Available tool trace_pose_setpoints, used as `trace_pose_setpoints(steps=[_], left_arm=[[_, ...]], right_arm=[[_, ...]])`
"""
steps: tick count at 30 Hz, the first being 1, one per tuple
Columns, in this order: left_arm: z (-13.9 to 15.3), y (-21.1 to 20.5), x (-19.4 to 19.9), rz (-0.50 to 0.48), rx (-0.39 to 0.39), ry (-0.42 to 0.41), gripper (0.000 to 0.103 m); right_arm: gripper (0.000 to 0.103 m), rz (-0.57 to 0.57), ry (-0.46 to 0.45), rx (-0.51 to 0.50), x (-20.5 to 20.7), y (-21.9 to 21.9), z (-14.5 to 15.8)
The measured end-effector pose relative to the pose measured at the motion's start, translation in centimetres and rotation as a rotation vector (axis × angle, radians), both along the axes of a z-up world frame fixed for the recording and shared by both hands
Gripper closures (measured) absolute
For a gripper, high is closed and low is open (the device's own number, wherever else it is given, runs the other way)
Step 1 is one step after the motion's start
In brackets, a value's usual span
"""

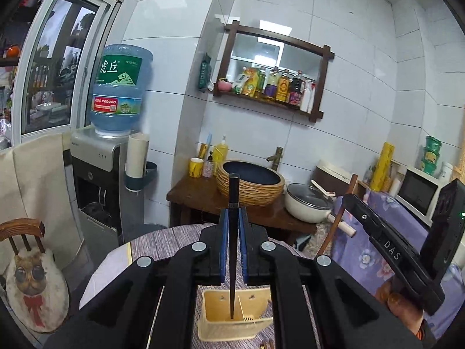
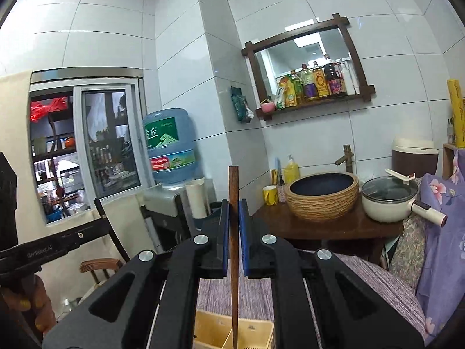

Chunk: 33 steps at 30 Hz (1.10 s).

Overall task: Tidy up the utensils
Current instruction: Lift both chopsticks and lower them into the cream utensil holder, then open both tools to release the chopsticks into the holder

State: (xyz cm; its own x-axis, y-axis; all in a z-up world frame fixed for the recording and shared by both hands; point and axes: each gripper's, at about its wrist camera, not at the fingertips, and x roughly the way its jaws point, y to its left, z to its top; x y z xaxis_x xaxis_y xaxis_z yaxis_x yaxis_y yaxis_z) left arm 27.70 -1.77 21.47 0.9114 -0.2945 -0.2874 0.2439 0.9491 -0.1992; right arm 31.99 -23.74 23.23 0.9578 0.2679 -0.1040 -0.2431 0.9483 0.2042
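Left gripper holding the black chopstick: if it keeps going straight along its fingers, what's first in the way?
Probably the striped basin on the wooden counter, straight beyond the left gripper; depth unclear.

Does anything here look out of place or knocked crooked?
Nothing stands out. The left gripper holds a black chopstick upright, its tip down inside the beige utensil holder. The right gripper holds a brown chopstick upright over the same holder. No spills or damage show.
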Motion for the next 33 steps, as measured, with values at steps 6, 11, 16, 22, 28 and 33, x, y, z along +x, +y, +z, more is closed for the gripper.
trace_pose_setpoints(steps=[6,11,16,22,28,33], left_arm=[[-4.2,-0.9,2.9,0.037,0.031,0.053,0.095],[-8.2,-1.0,4.2,0.033,0.039,0.141,0.095],[-10.9,-1.3,4.5,0.028,0.063,0.197,0.095],[-12.2,-1.1,4.7,0.037,0.065,0.221,0.095],[-12.1,-1.4,4.5,0.037,0.083,0.212,0.095],[-11.7,-1.5,3.3,0.032,0.104,0.170,0.071]], right_arm=[[0.095,-0.054,0.045,-0.039,2.4,0.8,-4.6],[0.095,-0.057,0.092,-0.058,2.9,1.1,-8.3],[0.095,-0.040,0.132,-0.068,2.9,1.4,-10.5],[0.095,-0.031,0.179,-0.043,3.4,1.0,-11.7],[0.095,-0.043,0.174,-0.060,3.3,1.1,-11.7],[0.057,-0.036,0.165,-0.050,2.6,0.9,-11.9]])
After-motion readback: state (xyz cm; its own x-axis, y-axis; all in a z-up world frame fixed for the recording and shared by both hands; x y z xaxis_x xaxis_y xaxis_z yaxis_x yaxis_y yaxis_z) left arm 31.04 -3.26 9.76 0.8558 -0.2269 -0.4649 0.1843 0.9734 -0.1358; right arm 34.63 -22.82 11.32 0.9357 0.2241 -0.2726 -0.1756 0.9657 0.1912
